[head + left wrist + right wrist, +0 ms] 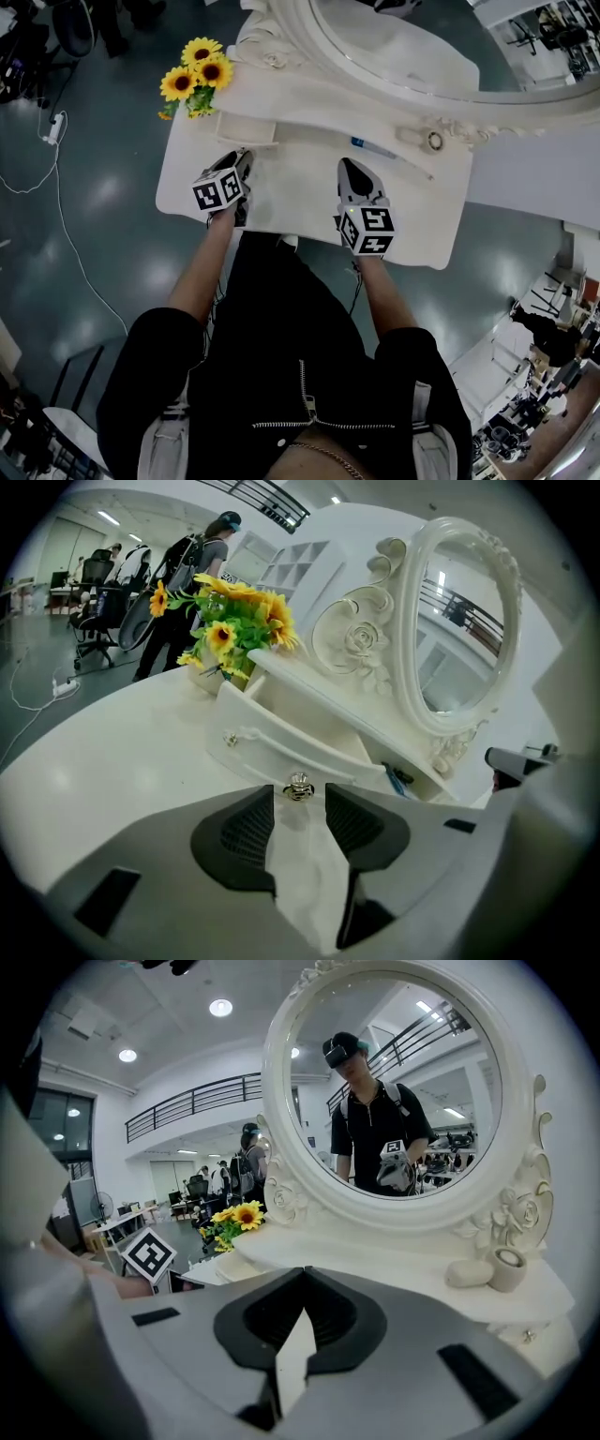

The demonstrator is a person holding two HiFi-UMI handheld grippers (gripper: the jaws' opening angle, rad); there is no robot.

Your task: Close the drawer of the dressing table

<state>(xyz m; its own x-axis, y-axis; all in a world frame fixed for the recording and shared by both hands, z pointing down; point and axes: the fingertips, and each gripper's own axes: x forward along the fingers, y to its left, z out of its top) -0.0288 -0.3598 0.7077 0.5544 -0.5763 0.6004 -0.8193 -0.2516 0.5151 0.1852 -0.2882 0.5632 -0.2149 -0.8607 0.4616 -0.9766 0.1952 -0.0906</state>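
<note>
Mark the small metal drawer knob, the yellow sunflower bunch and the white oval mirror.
Small metal drawer knob (299,787): left gripper view, on the knob's rounded head.
Yellow sunflower bunch (215,71): head view, on a flower's dark centre.
White oval mirror (403,1215): right gripper view, on the frame's lower rim.

The tabletop and its drawer are showing creamy white all over, with the drawer's knob glinting silvery. At the far left the sunflowers are glowing yellow around dark centres, over green leaves. The left gripper and right gripper are showing grey with black ribbed pads, and their cubes are wearing black-and-white square markers. The floor is looking dull blue-grey.
</note>
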